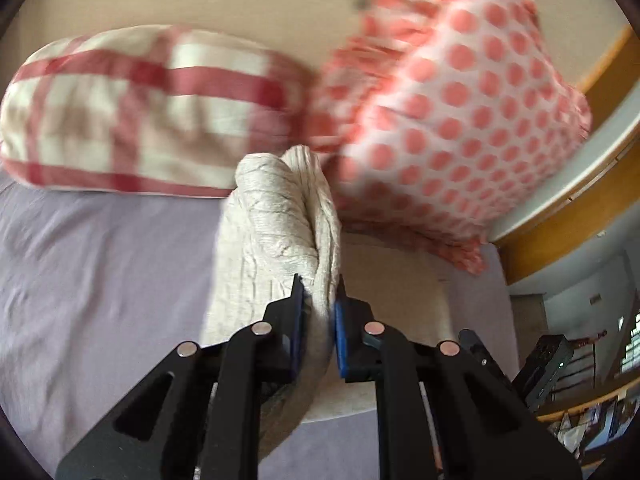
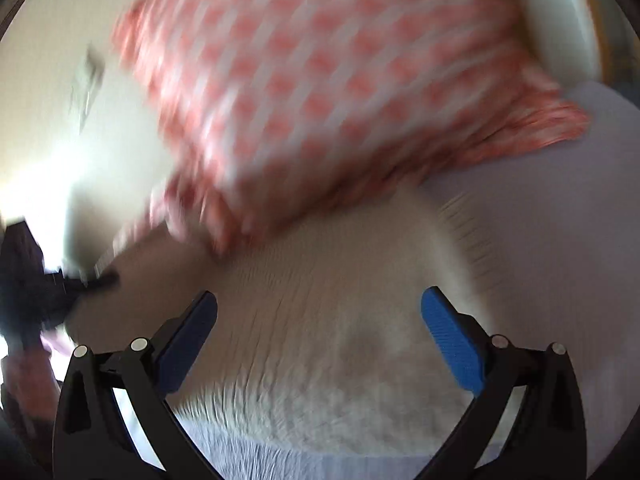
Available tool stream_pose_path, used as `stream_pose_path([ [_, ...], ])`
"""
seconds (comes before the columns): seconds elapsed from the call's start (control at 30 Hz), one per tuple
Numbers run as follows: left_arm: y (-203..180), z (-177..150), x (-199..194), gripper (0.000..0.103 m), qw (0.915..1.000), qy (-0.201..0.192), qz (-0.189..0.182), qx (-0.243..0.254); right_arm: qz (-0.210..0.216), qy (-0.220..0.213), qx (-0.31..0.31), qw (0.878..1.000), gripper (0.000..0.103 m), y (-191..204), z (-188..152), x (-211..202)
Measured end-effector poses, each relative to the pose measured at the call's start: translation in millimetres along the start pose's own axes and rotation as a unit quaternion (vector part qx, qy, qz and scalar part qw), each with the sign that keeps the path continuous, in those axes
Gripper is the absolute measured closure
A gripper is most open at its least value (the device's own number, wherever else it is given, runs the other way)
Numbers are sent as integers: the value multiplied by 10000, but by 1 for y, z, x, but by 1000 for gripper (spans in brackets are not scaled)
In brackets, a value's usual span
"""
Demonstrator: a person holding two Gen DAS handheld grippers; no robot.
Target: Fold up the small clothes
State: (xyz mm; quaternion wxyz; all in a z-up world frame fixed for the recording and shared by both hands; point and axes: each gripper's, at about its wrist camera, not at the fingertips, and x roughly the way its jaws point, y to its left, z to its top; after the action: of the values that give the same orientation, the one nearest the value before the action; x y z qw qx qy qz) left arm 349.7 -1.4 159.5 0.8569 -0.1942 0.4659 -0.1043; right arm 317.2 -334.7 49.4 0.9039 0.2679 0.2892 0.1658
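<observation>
A cream knitted garment (image 1: 280,216) lies on the lilac bed sheet (image 1: 100,280). My left gripper (image 1: 319,286) is shut on a bunched fold of it and holds that part lifted above the bed. In the right wrist view the same cream garment (image 2: 340,320) spreads flat under my right gripper (image 2: 320,300), which is open and empty just above the cloth. That view is strongly motion-blurred.
A red-checked pillow (image 1: 140,108) and a coral polka-dot pillow (image 1: 460,120) lean at the head of the bed; the dotted one (image 2: 340,80) is close ahead of my right gripper. A wooden bed frame (image 1: 580,208) runs at the right. A dark device (image 1: 544,364) sits beyond the edge.
</observation>
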Motion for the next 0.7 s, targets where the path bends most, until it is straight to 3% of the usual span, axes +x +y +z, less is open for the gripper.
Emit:
stream_pose_path([
  [0.1, -58, -3, 29, 91, 9994, 147, -239, 178, -237, -501, 524, 9971, 1, -38, 14, -27],
  [0.2, -117, -15, 70, 92, 9970, 404, -582, 304, -288, -636, 1080, 9917, 1, -71, 22, -38],
  [0.3, -152, -38, 110, 92, 9917, 776, -961, 349, -240, -704, 1424, 9870, 1, -89, 25, -43],
  [0.47, -181, -87, 191, 90, 9794, 1681, -888, 677, -296, -751, 1399, 9869, 1, -94, 27, -47],
  [0.53, -179, -86, 186, 85, 9769, 1616, -1219, 682, -284, -721, 1282, 9887, 1, -88, 26, -46],
  [0.6, -160, -74, 158, 84, 9667, 1515, -2025, 392, -191, -709, 1113, 9911, 1, -82, 27, -45],
  [0.67, -141, -60, 122, 74, 9686, 1066, -2219, 359, 7, -723, 883, 9935, 1, -73, 28, -47],
  [0.7, -132, -56, 106, 61, 9728, 828, -2119, 443, 128, -705, 782, 9944, 1, -69, 28, -47],
])
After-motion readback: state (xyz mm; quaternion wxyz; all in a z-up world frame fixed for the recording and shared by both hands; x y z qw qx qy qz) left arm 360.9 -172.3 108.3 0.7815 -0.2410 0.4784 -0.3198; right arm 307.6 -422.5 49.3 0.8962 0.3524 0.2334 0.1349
